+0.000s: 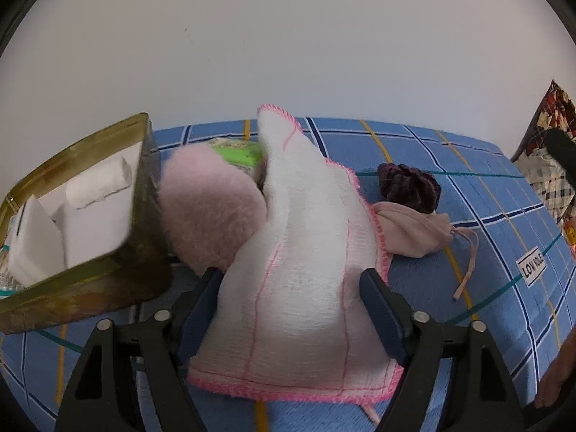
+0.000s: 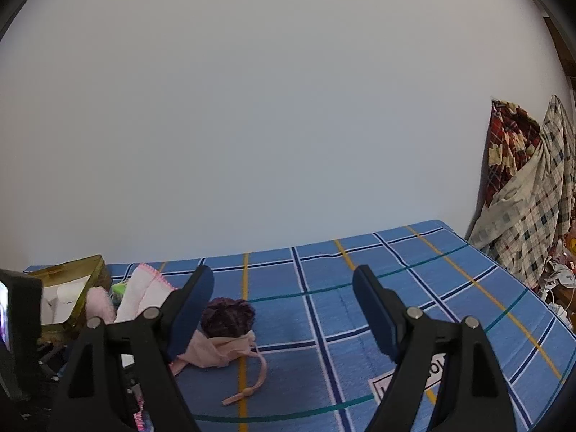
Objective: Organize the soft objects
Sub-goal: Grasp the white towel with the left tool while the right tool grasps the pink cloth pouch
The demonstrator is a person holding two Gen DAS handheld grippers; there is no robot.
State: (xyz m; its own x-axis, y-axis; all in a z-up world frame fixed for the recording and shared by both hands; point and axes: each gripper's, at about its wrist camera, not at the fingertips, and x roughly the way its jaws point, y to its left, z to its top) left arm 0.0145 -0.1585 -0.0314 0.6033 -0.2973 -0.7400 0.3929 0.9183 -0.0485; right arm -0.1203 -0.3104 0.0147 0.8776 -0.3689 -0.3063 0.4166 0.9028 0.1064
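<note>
Washcloth [image 1: 302,237], white with pink stitched edging, stands bunched up between the two blue pads of the left hand-held gripper [image 1: 291,280]; the jaws sit fairly wide and press its sides, so it looks held, though loosely. Its lower hem sags below the pads and a thin pink thread trails from the bottom edge.

Just left of the cloth, touching it, is a fluffy pink plush ball [image 1: 208,212], and beyond that a gold tin [image 1: 144,187] tilted in view, with white folded pieces already inside. A green packet [image 1: 237,151] peeks out behind the cloth. To the right, on the blue checked bed sheet [image 1: 468,187], lie a dark purple scrunchie [image 1: 406,183] and a pink drawstring pouch [image 1: 410,230], the two touching.

The right hand-held gripper [image 2: 284,309] is spread wide with nothing in it, above the sheet with the scrunchie and pouch near its left pad.

Risks, as I judge them: the grip is on a soft, thick fold, so the cloth may slip or unfold on the way to the tin. Its hanging hem could catch the tin's rim or drag the plush ball along. The tin looks partly full, so the cloth may drape over the edge instead of settling inside.
</note>
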